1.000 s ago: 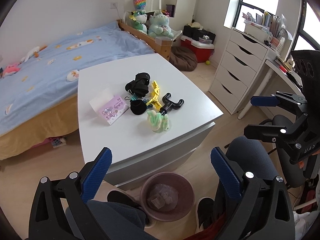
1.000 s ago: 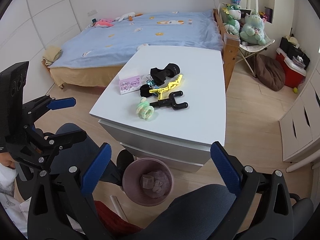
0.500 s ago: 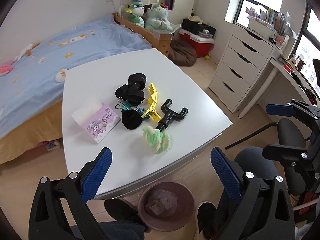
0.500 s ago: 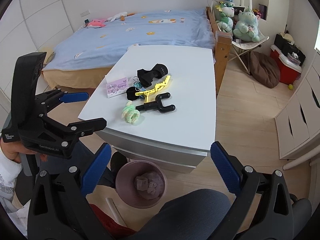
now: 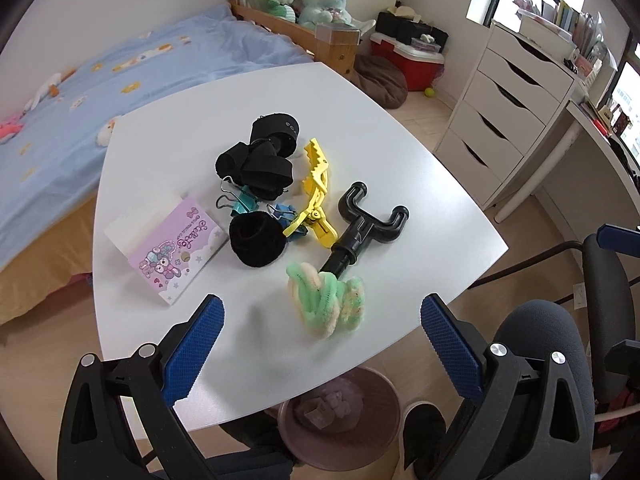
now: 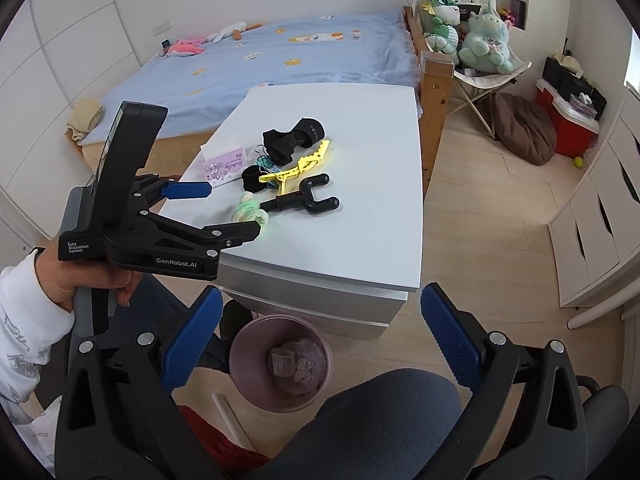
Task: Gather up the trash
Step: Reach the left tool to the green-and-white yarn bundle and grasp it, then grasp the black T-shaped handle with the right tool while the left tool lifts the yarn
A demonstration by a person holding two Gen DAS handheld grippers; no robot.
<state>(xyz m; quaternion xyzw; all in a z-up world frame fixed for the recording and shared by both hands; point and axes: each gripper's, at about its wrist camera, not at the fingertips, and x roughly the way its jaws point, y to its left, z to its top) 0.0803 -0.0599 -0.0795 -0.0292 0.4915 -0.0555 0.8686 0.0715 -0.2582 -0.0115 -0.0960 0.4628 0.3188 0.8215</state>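
Left gripper (image 5: 320,320), jaws wide and empty, nears fuzzy green bundle (image 5: 326,304); best straddled squarely before closing.

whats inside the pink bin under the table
The bin holds a few crumpled pinkish-grey scraps lying on its bottom. In the left wrist view the table edge covers part of its rim; anything beneath the scraps is hidden.

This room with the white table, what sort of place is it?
Most likely a child's bedroom: a bed with a blue patterned blanket, green plush toys beside it, and a white chest of drawers by the window.
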